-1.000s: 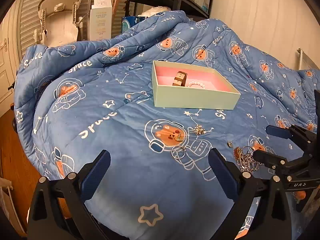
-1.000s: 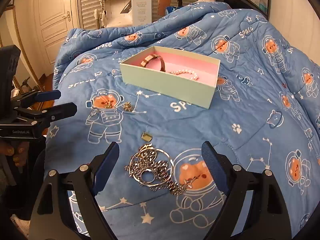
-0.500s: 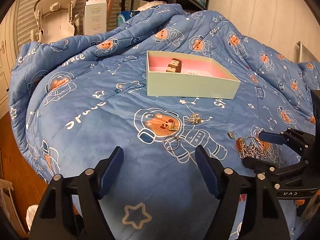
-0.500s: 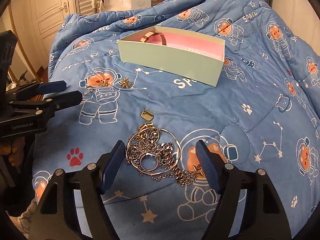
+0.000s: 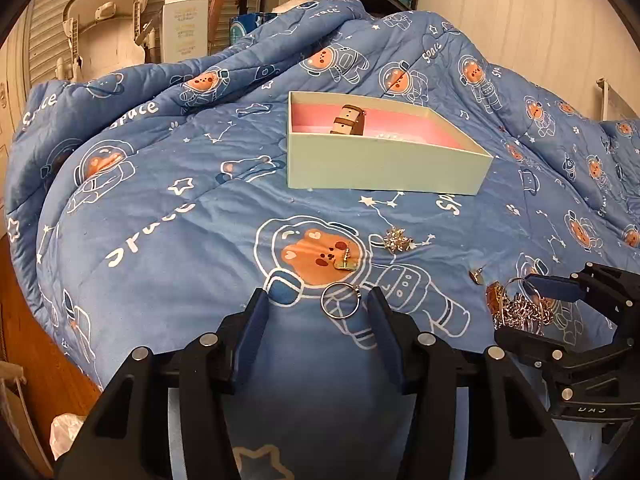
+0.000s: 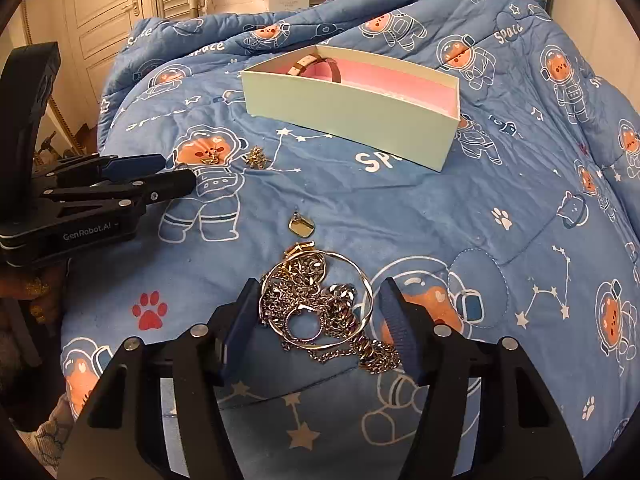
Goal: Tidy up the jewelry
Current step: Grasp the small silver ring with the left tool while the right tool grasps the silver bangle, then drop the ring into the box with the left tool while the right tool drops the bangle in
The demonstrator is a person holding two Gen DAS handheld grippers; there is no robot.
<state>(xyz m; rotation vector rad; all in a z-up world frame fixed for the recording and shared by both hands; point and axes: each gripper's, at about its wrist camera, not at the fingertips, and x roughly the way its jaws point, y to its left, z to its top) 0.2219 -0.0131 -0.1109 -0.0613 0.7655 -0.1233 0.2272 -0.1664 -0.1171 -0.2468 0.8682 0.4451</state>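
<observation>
A mint box (image 5: 384, 164) with a pink lining sits on the blue quilt and holds a brown watch (image 5: 348, 120) and a pearl strand. My left gripper (image 5: 316, 300) is low over the quilt with its jaws closing. A silver ring (image 5: 340, 300) lies between its fingers, near the right one, not pinched. My right gripper (image 6: 320, 292) is also closing, with its fingers on either side of a tangle of chains and a bangle (image 6: 320, 308), and no clamp on the tangle shows. In the right wrist view the left gripper (image 6: 160, 172) is at the left and the box (image 6: 348, 108) is beyond.
Loose on the quilt lie a gold square earring (image 5: 346, 262), a silver snowflake brooch (image 5: 396, 238) and a gold square pendant (image 6: 302, 226). The quilt falls away to a wooden floor (image 5: 24, 344) on the left. Shelves and a white carton (image 5: 184, 24) stand behind the bed.
Both grippers sank toward the quilt and their jaws narrowed. The ring now lies between the left fingers, and the chain tangle sits closer between the right fingers.
</observation>
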